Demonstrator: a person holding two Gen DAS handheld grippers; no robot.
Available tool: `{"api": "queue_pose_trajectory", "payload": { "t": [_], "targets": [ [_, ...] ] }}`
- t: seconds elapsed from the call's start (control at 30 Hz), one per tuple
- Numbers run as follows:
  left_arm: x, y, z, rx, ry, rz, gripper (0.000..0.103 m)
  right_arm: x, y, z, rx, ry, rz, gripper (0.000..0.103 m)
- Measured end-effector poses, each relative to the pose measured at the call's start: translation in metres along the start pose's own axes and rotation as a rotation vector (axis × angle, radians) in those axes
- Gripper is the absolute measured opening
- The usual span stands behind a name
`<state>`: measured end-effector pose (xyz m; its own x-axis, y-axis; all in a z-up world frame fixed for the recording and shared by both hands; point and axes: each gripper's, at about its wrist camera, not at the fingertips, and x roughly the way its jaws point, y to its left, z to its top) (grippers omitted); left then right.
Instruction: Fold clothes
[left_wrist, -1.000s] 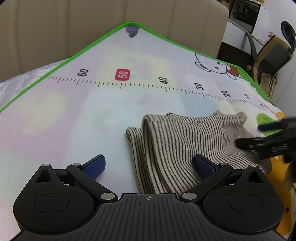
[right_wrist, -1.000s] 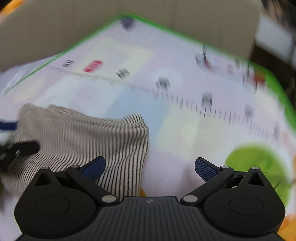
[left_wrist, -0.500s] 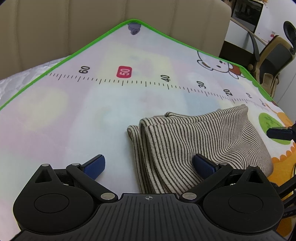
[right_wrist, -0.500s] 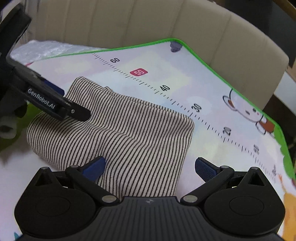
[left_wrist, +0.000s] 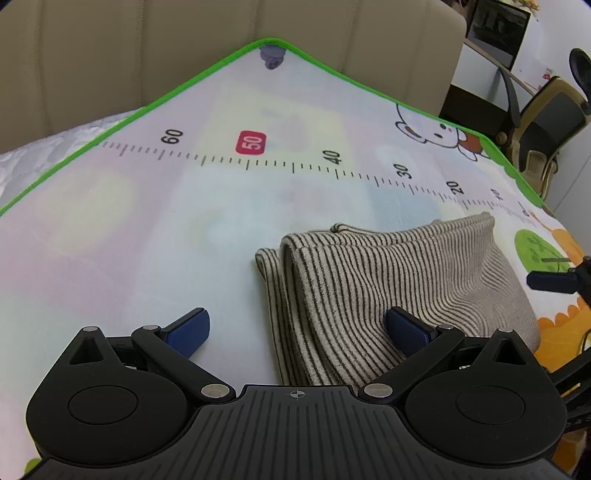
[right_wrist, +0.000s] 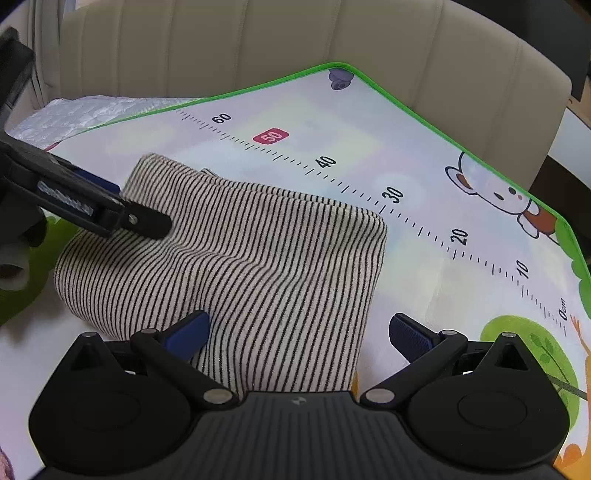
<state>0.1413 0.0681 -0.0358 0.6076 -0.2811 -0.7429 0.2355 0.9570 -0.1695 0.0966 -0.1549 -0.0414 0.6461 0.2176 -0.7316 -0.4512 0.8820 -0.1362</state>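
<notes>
Left tongs (left_wrist: 297, 326): fingers wide apart, nothing held; right pad (left_wrist: 406, 326) over the near edge of the shirt (left_wrist: 388, 273), left pad over bare mat (left_wrist: 147, 229). Contact with the cloth: can't tell.
Right tongs (right_wrist: 298, 330): also spread, empty; left pad over the shirt's (right_wrist: 240, 254) near right part, right pad over mat (right_wrist: 424, 184).
Shirt: striped knit, folded into a compact multi-layer block, lying flat on the mat, right of centre in the left view. Layered edges stacked on its left side, rounded fold along the right.
Left tongs' finger (right_wrist: 110, 210) shows in the right view, over the shirt's far left corner.
Handling, my read: light, soft, limp, no stiffness; layers will slide and splay if lifted by the top ply. Ribbed knit should give decent friction. Best grip: pinch through all layers at the stacked edge or a corner, both tongs on opposite ends, keep it low.
Fold looks about done; maybe only squaring up left.
Beyond: mat's green border, beige cushioned backrest (right_wrist: 332, 33), office chair (left_wrist: 546, 110) far right.
</notes>
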Motion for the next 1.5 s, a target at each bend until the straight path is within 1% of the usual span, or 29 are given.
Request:
{"api": "queue_pose_trajectory", "payload": {
  "t": [0.17, 0.23, 0.3, 0.5, 0.6, 0.63, 0.73, 0.8, 0.83, 0.9, 0.97, 1.03, 1.17, 1.23, 1.27, 1.33, 1.4, 1.43, 1.5],
  "targets": [
    [-0.018, 0.0, 0.001, 0.027, -0.047, 0.033, 0.103, 0.0, 0.0, -0.006, 0.018, -0.024, -0.001, 0.103],
    [-0.011, 0.001, 0.001, 0.025, -0.026, 0.057, 0.103, 0.0, -0.002, -0.007, 0.046, -0.024, 0.008, 0.103],
    [-0.002, 0.0, 0.0, 0.032, -0.01, 0.065, 0.103, 0.001, -0.004, -0.009, 0.073, -0.024, 0.015, 0.103],
    [0.001, 0.0, -0.001, 0.04, -0.012, 0.064, 0.103, -0.001, -0.003, -0.011, 0.091, -0.028, 0.004, 0.103],
    [0.002, 0.003, -0.001, 0.023, -0.006, 0.054, 0.103, -0.003, -0.008, -0.006, 0.139, 0.003, 0.022, 0.103],
    [0.003, 0.003, 0.0, 0.019, -0.005, 0.054, 0.103, -0.006, -0.01, -0.003, 0.15, 0.0, 0.029, 0.103],
    [0.003, 0.004, 0.0, 0.013, -0.003, 0.054, 0.103, -0.022, -0.006, 0.0, 0.173, -0.077, 0.075, 0.103],
    [0.004, 0.004, 0.0, 0.013, -0.002, 0.052, 0.103, -0.025, 0.0, 0.0, 0.186, -0.117, 0.086, 0.103],
    [0.004, 0.004, 0.0, 0.013, -0.002, 0.053, 0.103, -0.021, 0.003, 0.001, 0.187, -0.116, 0.088, 0.103],
    [0.004, 0.004, 0.0, 0.012, 0.0, 0.05, 0.103, -0.002, 0.013, 0.001, 0.156, -0.052, 0.049, 0.103],
    [0.006, 0.004, -0.001, 0.012, 0.004, 0.055, 0.103, 0.011, 0.018, -0.004, 0.127, -0.058, 0.03, 0.103],
    [0.008, 0.005, -0.001, 0.013, 0.005, 0.061, 0.103, 0.012, 0.02, -0.004, 0.111, -0.07, 0.022, 0.103],
    [0.008, 0.007, 0.0, -0.002, 0.008, 0.04, 0.103, 0.005, 0.009, -0.001, 0.184, -0.03, 0.057, 0.103],
    [0.008, 0.007, 0.0, -0.003, 0.006, 0.04, 0.103, -0.008, 0.002, 0.0, 0.264, -0.026, 0.072, 0.103],
    [0.008, 0.007, -0.001, -0.002, 0.005, 0.042, 0.103, -0.016, -0.001, -0.003, 0.309, -0.037, 0.089, 0.103],
    [0.008, 0.008, 0.0, -0.005, 0.006, 0.041, 0.103, -0.031, -0.01, -0.014, 0.449, -0.044, 0.174, 0.103],
    [0.009, 0.008, 0.0, -0.009, 0.006, 0.04, 0.103, -0.038, -0.018, -0.031, 0.615, -0.026, 0.302, 0.103],
    [0.008, 0.008, 0.0, -0.009, 0.005, 0.041, 0.103, -0.037, -0.019, -0.04, 0.666, -0.01, 0.356, 0.102],
    [0.004, 0.006, 0.0, -0.001, -0.011, 0.044, 0.103, -0.032, -0.016, -0.055, 0.744, 0.037, 0.441, 0.086]
  ]
}}
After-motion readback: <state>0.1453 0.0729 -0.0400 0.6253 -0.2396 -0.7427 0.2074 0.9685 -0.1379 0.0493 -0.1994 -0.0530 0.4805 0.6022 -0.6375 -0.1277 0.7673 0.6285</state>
